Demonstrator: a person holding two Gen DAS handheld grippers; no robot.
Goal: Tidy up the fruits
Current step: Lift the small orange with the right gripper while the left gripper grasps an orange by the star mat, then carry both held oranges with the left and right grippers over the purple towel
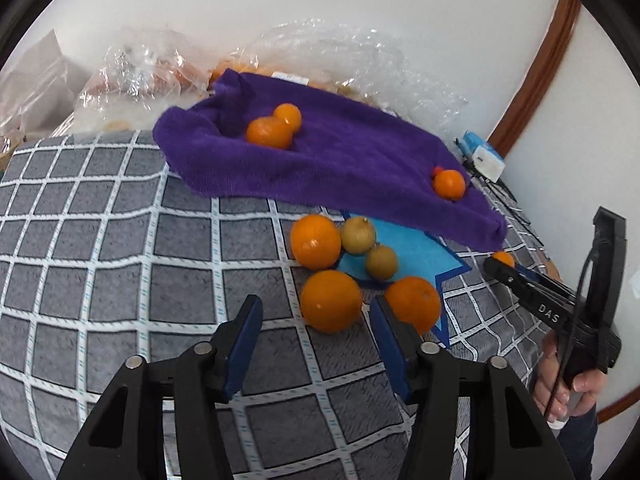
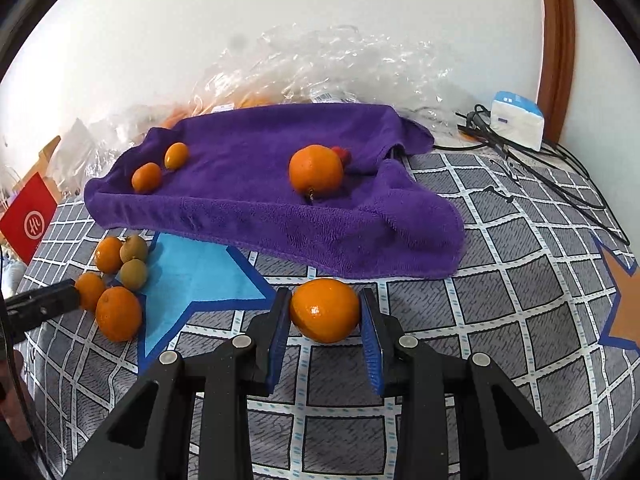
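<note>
A purple towel [image 1: 332, 160] [image 2: 280, 208] lies on the checked cloth with two small oranges [image 1: 269, 132] at its far left and one orange [image 2: 316, 174] at its right beside a small red fruit [image 2: 342, 154]. In front of the towel, three oranges [image 1: 331, 300] and two greenish-brown fruits [image 1: 358, 235] cluster by a blue star patch [image 2: 196, 276]. My left gripper [image 1: 316, 312] is open, just short of the nearest orange. My right gripper [image 2: 325, 312] is shut on an orange [image 2: 325, 310] held above the cloth.
Crinkled clear plastic bags [image 2: 320, 68] with more fruit lie behind the towel by the white wall. A white and blue box [image 2: 518, 120] and black cables [image 2: 560, 176] sit at the far right. A red card [image 2: 28, 220] stands at the left.
</note>
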